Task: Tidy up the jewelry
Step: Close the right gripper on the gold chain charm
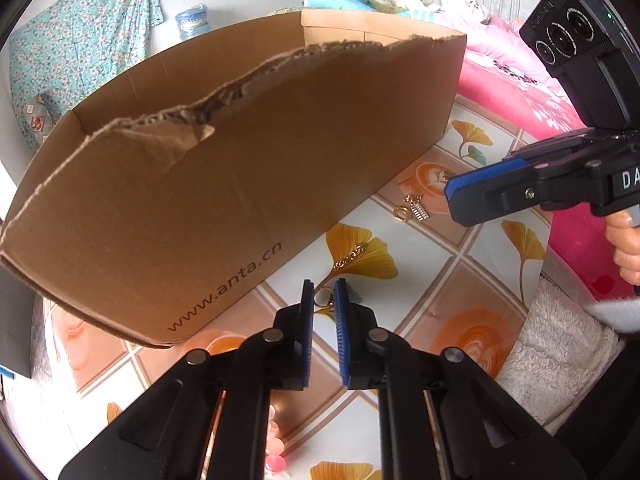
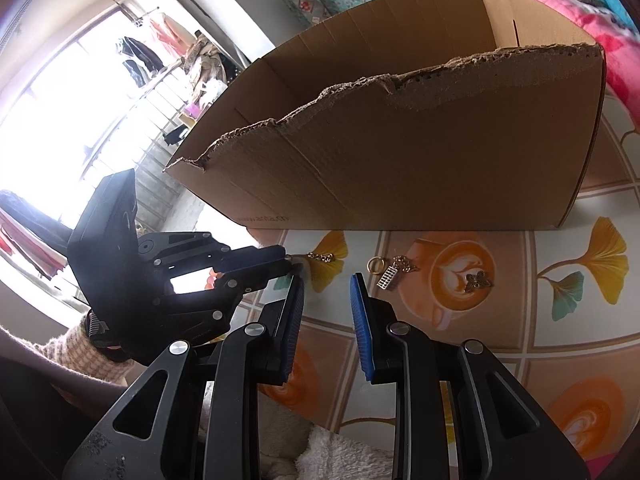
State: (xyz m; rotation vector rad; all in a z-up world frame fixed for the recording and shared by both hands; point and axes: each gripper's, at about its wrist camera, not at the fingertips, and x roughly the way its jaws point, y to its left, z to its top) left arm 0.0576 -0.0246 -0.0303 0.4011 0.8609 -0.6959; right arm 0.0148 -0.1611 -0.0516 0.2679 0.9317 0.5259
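A torn cardboard box [image 1: 224, 184] stands on the patterned table; it also shows in the right wrist view [image 2: 420, 152]. My left gripper [image 1: 323, 294] is open low over the table, with a gold ring piece [image 1: 321, 298] between its fingertips. A gold chain [image 1: 351, 258] lies just beyond it. A gold ring [image 1: 401, 213] and a silver bar charm [image 1: 419, 210] lie farther off; they show in the right wrist view as the ring [image 2: 375, 266] and charm [image 2: 389, 278], with a butterfly charm [image 2: 477, 281] to the right. My right gripper [image 2: 327, 284] is open and empty above the table.
The table has a tiled cloth [image 1: 472, 280] with ginkgo and coffee prints. A pink quilt [image 1: 516, 76] lies beyond the table's right edge. A white fleece [image 1: 560, 364] sits at the near edge. The box wall is close on the left.
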